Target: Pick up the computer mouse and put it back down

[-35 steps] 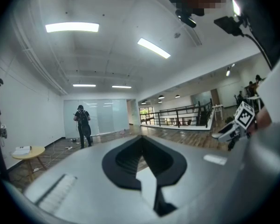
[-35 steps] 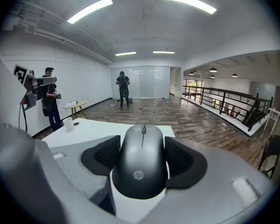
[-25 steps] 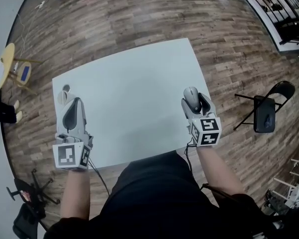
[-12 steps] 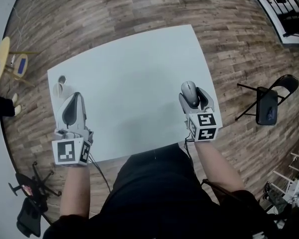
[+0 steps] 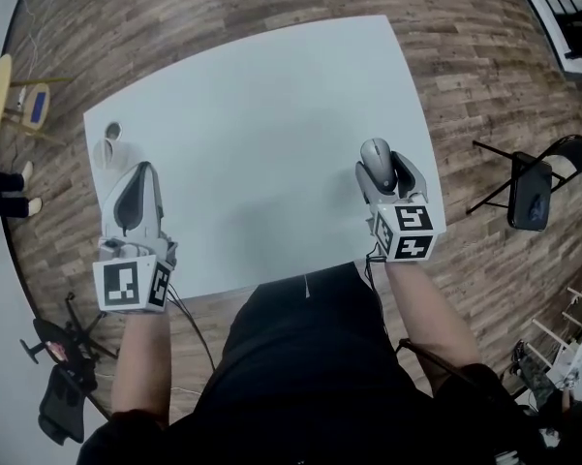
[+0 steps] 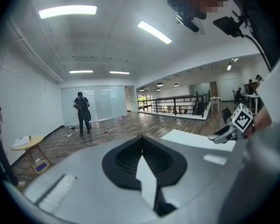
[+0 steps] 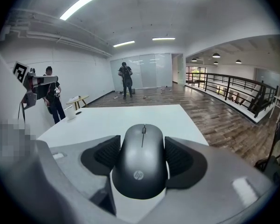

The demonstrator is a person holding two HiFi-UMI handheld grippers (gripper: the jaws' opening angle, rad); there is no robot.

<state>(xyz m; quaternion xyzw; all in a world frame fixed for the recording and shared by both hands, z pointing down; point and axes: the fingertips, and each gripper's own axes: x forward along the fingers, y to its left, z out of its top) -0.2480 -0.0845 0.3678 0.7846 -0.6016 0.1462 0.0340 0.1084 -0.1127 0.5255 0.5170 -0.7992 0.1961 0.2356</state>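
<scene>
Held between the right gripper's (image 5: 382, 175) jaws over the right side of the white rectangular tabletop (image 5: 261, 114): dark grey oval computer mouse (image 7: 140, 167). Left gripper (image 6: 142, 148) closed, empty.

Grey mouse (image 7: 141, 164) between tool (image 7: 142, 155) jaws

Matt dark-grey plastic on the computer mouse (image 7: 140, 164), with a faint sheen across its back. Ribbed black pads (image 7: 105, 154) on the right gripper (image 5: 382, 170) look rubbery. Tabletop (image 5: 252, 134) is smooth, pale and matt. The floor (image 5: 271, 8) is grainy wood plank.
</scene>
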